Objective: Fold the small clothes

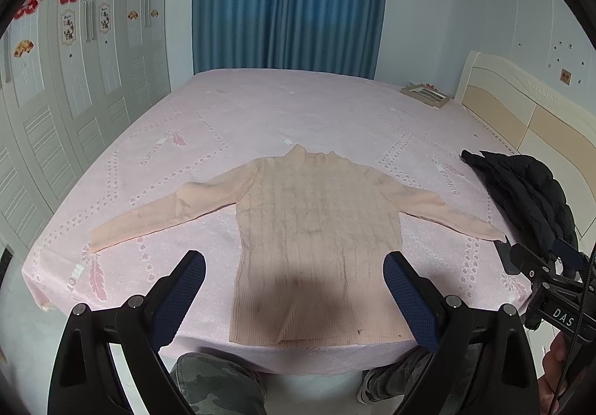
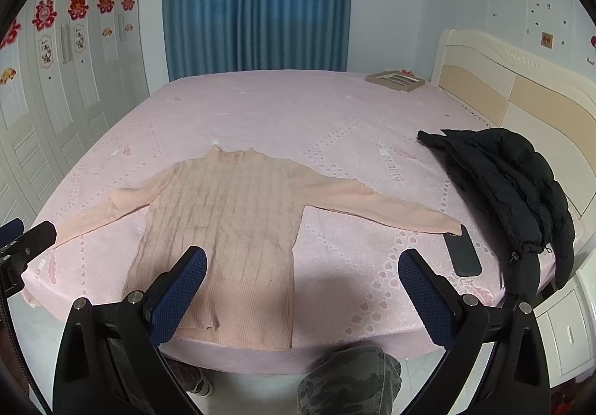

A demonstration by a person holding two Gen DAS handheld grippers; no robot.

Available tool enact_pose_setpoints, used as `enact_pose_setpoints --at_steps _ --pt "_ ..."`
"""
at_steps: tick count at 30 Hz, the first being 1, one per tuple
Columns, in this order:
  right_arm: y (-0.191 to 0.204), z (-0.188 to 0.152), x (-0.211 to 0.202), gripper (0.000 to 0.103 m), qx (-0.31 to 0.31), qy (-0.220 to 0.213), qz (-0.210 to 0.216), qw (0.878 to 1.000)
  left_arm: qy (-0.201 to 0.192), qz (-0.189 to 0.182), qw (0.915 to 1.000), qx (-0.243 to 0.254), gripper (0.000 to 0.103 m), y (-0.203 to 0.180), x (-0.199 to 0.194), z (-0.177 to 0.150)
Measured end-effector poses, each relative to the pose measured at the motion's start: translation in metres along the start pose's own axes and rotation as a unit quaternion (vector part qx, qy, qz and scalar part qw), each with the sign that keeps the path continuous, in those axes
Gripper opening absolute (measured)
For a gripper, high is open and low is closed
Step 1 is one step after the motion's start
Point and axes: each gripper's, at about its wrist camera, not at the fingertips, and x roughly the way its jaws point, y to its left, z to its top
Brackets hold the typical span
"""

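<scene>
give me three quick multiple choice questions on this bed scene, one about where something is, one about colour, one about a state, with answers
1. Where does the phone lie?
A. by the sweater's right cuff
B. on the picture frame
C. on the black jacket

2. What colour is the sweater?
A. blue
B. peach pink
C. green

3. How does the sweater lie?
A. folded in half
B. bunched in a heap
C. flat, both sleeves spread out

Answers: 1 A, it lies on the bed just by the cuff end, apart from the black jacket. 2 B, pale peach knit. 3 C, both sleeves reach sideways; left gripper and right gripper have jaws open, holding nothing.
</scene>
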Motion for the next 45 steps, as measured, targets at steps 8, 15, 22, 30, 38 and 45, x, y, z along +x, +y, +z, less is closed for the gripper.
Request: enact_pose_setpoints --at_steps 8,15,22,30,38,45 --pt "0.0 -0.003 -0.003 0.101 -0.001 -0.006 -0.004 1.0 0.001 0.0 1.0 -0.002 0.097 0.0 -0.001 -0.001" --pt "-0.001 -0.001 -0.002 0.101 0.002 -0.004 -0.003 1.0 0.001 0.0 1.0 0.001 0.097 -0.001 -0.001 -0.001" --pt "0.0 -0.001 -0.005 0.101 0.005 -0.008 -0.001 1.0 0.0 -0.001 1.0 0.001 0.097 -0.001 -0.001 -0.002" --pt "-0.001 -0.003 -0.01 0.101 0.009 -0.011 0.002 1.0 -0.003 -0.003 1.0 0.005 0.097 -0.003 -0.002 -0.001" --pt "0.0 -0.002 -0.012 0.101 0.013 -0.011 -0.004 1.0 -0.014 -0.009 0.9998 0.006 0.097 -0.004 -0.007 0.0" --pt "-0.001 0.0 -0.003 0.101 0.027 0.0 -0.003 1.0 -0.023 -0.01 0.9997 0.0 0.097 0.002 -0.008 0.003"
